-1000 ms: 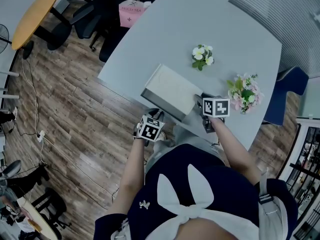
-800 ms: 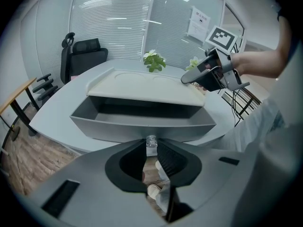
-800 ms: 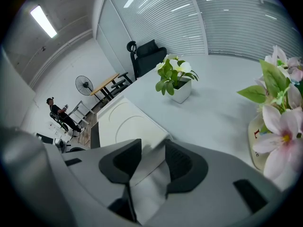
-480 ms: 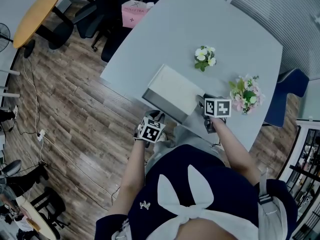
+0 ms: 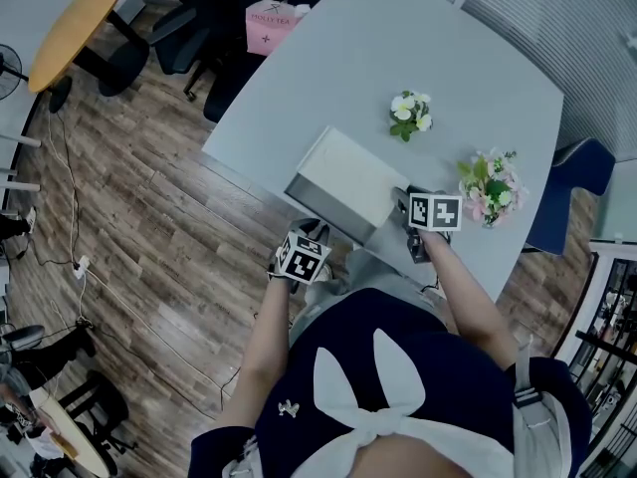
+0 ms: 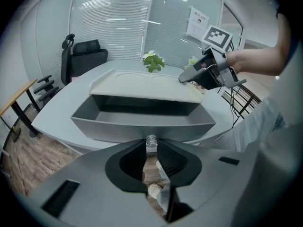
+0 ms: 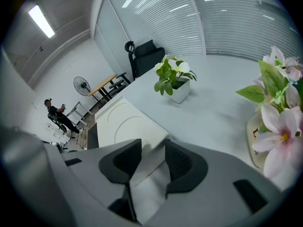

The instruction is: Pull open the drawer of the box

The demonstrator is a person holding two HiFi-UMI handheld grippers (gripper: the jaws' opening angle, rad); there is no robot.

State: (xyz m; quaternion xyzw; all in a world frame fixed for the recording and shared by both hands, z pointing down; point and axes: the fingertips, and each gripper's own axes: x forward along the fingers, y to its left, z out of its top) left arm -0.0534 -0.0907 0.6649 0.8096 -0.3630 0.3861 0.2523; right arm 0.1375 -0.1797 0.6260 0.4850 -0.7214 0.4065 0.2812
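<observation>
A pale box (image 5: 350, 172) lies near the front edge of the grey table (image 5: 418, 38). Its grey drawer (image 6: 142, 123) stands pulled out past the table edge, and I see nothing inside it. My left gripper (image 6: 151, 146) is shut on the small clear knob (image 6: 151, 140) at the middle of the drawer front. In the head view the left gripper (image 5: 310, 231) sits just off the table edge. My right gripper (image 7: 151, 156) is shut on the box's near right corner (image 7: 147, 151); it also shows as the right gripper (image 6: 208, 74) at the box's right end.
A small white pot of flowers (image 5: 406, 114) stands behind the box, and a vase of pink flowers (image 5: 488, 187) sits close to my right hand. Office chairs (image 5: 174, 38) and a pink bag (image 5: 269, 23) stand beyond the table's far left. Wood floor (image 5: 149, 227) lies under the drawer.
</observation>
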